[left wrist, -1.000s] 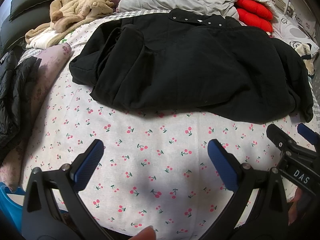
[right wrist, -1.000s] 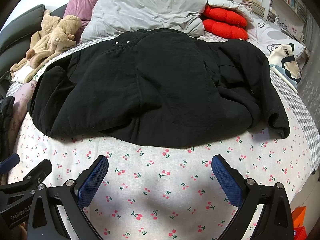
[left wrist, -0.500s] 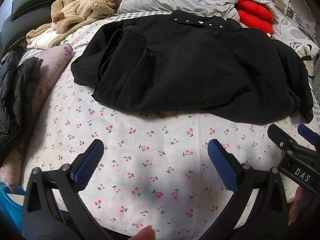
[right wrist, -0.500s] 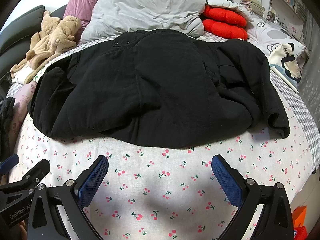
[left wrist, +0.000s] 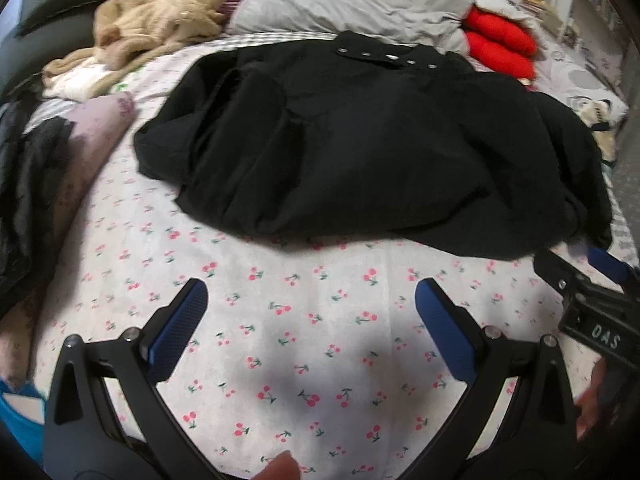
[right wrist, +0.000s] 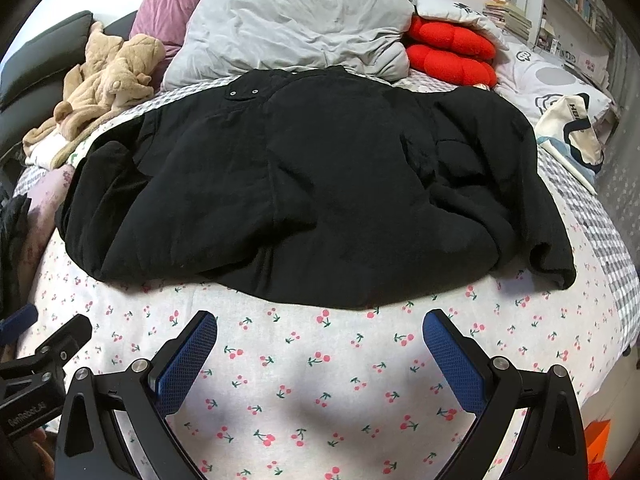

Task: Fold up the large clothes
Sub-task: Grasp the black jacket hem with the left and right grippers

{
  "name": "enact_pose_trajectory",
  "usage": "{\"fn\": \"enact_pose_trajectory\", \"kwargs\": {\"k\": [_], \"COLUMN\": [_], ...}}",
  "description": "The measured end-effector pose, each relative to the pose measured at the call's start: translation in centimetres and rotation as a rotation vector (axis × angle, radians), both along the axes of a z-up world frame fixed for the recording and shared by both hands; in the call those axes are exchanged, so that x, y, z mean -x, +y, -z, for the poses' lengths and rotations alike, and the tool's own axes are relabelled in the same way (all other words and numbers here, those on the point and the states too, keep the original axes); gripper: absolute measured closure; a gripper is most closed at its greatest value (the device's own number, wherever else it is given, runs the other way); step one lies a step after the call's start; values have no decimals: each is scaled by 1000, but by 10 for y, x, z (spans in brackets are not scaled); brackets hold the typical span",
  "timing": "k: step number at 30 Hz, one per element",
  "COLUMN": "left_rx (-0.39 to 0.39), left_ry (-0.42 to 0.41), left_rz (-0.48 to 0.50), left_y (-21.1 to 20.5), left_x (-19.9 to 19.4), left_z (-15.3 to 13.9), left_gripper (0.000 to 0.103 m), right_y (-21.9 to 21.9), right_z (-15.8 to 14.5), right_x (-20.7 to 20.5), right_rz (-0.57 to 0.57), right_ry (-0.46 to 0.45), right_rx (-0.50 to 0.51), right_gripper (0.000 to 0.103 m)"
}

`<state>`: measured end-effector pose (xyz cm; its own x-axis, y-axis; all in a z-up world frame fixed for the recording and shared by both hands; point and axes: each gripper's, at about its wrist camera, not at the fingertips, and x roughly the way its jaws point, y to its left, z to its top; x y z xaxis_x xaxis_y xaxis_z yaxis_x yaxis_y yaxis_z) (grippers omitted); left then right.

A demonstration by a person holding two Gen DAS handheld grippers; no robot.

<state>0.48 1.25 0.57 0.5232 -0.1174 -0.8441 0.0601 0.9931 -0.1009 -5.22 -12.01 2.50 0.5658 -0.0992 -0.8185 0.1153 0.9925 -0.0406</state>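
We hold our left gripper (left wrist: 310, 312) and right gripper (right wrist: 320, 344), jaws wide apart, over the cherry bed sheet (right wrist: 304, 384) near the black coat (right wrist: 304, 184).

One black padded jacket (right wrist: 304, 196) on the cherry-print bedsheet (right wrist: 320, 380); two red plush cushions (right wrist: 452, 56) (stacked, far right corner); one grey quilted pillow (right wrist: 296, 32); one beige fleece garment (right wrist: 108, 80), far left corner; two blue-padded grippers, left (left wrist: 310, 320) and right (right wrist: 320, 348).
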Motion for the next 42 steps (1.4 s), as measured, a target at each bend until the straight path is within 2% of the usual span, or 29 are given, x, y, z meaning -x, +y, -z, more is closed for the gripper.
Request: {"fn": "enact_pose_trajectory", "kwargs": {"k": [3,5,8,10,11,14,17,19,21,24,26,29,32,34,36,37,38,39,42], "left_rx": [62,79,52,18,6,-57,-69,-65,-48,-27,16,72,79,91,105,109,110,106,72], "left_ry": [26,-4,-67,-51,-29,-98,-203,-195,-200,-216,-192,-138,-116,-89,-70,-69,-75,-82,-90], "left_rz": [68,95,136,158,157,117,67,57,69,101,120,136,134,121,106,96,90,86,82], "left_y": [1,3,8,17,22,42,67,78,82,79,77,72,68,66,65,65,65,65,66], "left_x": [-7,-10,-18,-35,-43,-67,-82,-94,-106,-114,-123,-137,-151,-157,-160,-160,-159,-157,-150], "left_z": [-4,-15,-33,-42,-43,-48,-34,-17,-9,-7,-2,11,23,32,37,37,35,32,24], "left_gripper": [0,0,0,0,0,0,0,1,4,4,4,5,5,10,24,28,36,48,72], "right_y": [-12,-26,-53,-71,-81,-108,-123,-130,-135,-153,-159,-158,-152,-144,-134,-132,-131,-129,-127], "right_z": [-9,-16,-29,-37,-42,-50,-41,-18,-3,7,14,25,36,45,48,47,45,40,29], "right_x": [-2,-6,-17,-24,-30,-53,-66,-78,-90,-106,-112,-123,-132,-135,-136,-135,-134,-130,-120], "right_rz": [-12,-10,16,31,43,61,20,15,14,52,76,104,113,100,74,68,62,51,-8], "right_ry": [-40,-53,-45,-47,-49,-47,-69,-22,20,8,2,21,43,58,64,64,59,43,-1], "right_rx": [-36,-48,-48,-67,-79,-136,-243,-271,-267,-338,-382,-344,-284,-251,-224,-224,-233,-261,-382], "right_gripper": [0,0,0,0,0,0,0,0,8,11,11,11,11,11,11,11,11,11,11]}}
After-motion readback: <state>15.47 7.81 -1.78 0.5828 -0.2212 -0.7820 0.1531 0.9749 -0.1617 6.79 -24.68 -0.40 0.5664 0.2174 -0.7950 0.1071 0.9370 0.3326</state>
